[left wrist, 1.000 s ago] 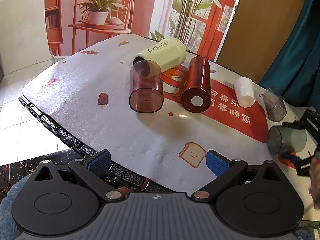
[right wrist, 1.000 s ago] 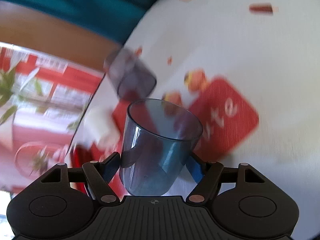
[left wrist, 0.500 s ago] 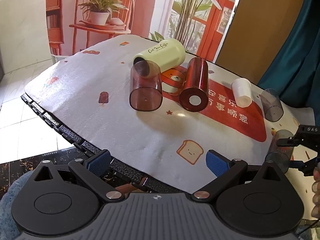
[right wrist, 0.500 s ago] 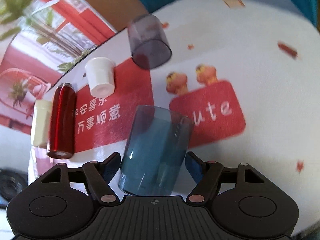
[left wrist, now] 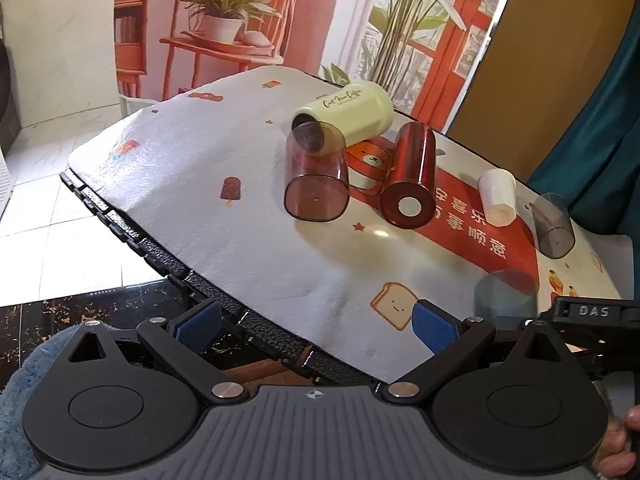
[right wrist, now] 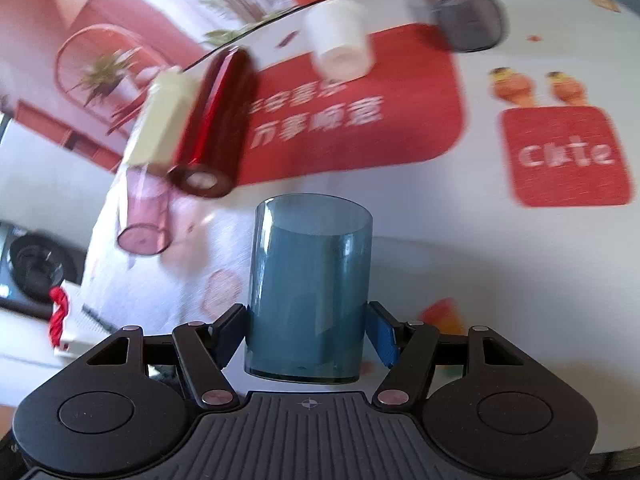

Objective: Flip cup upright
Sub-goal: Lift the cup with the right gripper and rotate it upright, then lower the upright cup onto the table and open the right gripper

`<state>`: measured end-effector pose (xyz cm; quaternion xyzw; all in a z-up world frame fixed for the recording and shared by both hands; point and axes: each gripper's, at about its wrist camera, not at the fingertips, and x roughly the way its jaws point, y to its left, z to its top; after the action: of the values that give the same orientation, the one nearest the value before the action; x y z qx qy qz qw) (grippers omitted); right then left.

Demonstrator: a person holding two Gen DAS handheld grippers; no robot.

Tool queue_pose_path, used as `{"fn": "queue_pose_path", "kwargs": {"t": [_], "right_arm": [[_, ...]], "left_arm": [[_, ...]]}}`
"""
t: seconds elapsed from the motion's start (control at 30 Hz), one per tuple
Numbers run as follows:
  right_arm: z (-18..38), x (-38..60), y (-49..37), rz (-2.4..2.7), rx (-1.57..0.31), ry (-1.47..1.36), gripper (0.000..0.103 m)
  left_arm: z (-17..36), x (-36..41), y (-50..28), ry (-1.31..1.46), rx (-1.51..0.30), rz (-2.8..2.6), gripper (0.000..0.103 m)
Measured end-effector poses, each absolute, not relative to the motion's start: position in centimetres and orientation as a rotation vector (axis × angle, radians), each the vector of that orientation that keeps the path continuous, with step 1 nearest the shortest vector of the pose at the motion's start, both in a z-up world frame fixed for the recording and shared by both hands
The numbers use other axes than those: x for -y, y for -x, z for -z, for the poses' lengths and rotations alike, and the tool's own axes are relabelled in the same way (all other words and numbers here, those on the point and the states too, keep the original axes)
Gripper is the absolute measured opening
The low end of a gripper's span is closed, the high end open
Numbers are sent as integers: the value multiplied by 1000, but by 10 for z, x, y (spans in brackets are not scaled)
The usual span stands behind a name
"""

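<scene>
My right gripper (right wrist: 306,330) is shut on a clear blue cup (right wrist: 308,292), holding it near its base with the open rim up and away from me, close to upright, just over the tablecloth. The same blue cup (left wrist: 505,294) shows at the right in the left wrist view, with the right gripper's black body (left wrist: 592,312) beside it. My left gripper (left wrist: 316,324) is open and empty, hovering at the table's near edge.
On the patterned tablecloth (left wrist: 224,148) several cups lie on their sides: a brown clear cup (left wrist: 316,174), a cream cup (left wrist: 344,114), a red tumbler (left wrist: 410,180), a white cup (left wrist: 498,196) and a grey clear cup (left wrist: 552,224). The black table edge (left wrist: 132,236) runs in front.
My right gripper has turned the blue cup from lying tilted to near upright and lowered it toward the table's near right part. The left gripper has barely moved.
</scene>
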<state>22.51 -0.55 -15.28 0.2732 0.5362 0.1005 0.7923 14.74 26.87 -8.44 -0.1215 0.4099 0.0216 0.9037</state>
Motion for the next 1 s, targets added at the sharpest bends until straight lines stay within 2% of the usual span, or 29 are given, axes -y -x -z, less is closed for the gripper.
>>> {"fn": "queue_pose_path", "kwargs": {"t": [0.1, 0.13, 0.17, 0.2, 0.33, 0.63, 0.8, 0.83, 0.9, 1.0], "right_arm": [[149, -7, -226, -224, -1128, -550, 63], [148, -7, -225, -224, -1116, -546, 66], [145, -6, -224, -227, -1102, -545, 74], [142, -5, -222, -229, -1091, -539, 78], [127, 9, -210, -212, -1030, -463, 89], [131, 46, -189, -52, -887, -211, 90], [139, 56, -187, -61, -881, -233, 89], [139, 56, -187, -62, -878, -237, 89], [139, 57, -185, -67, -873, -244, 89], [141, 58, -184, -75, -873, -262, 89]], "left_arm": [[83, -269, -147, 246, -851, -53, 102], [82, -269, -146, 243, -850, -54, 102], [82, -269, -146, 239, -850, -56, 102], [81, -269, -146, 240, -851, -53, 102], [80, -264, -152, 252, -871, -7, 102], [75, -213, -183, 185, -924, 108, 102], [90, -183, -216, 146, -990, 153, 102], [95, -180, -223, 135, -1003, 141, 100], [104, -176, -234, 118, -1032, 124, 82], [115, -180, -243, 108, -1079, 99, 75]]}}
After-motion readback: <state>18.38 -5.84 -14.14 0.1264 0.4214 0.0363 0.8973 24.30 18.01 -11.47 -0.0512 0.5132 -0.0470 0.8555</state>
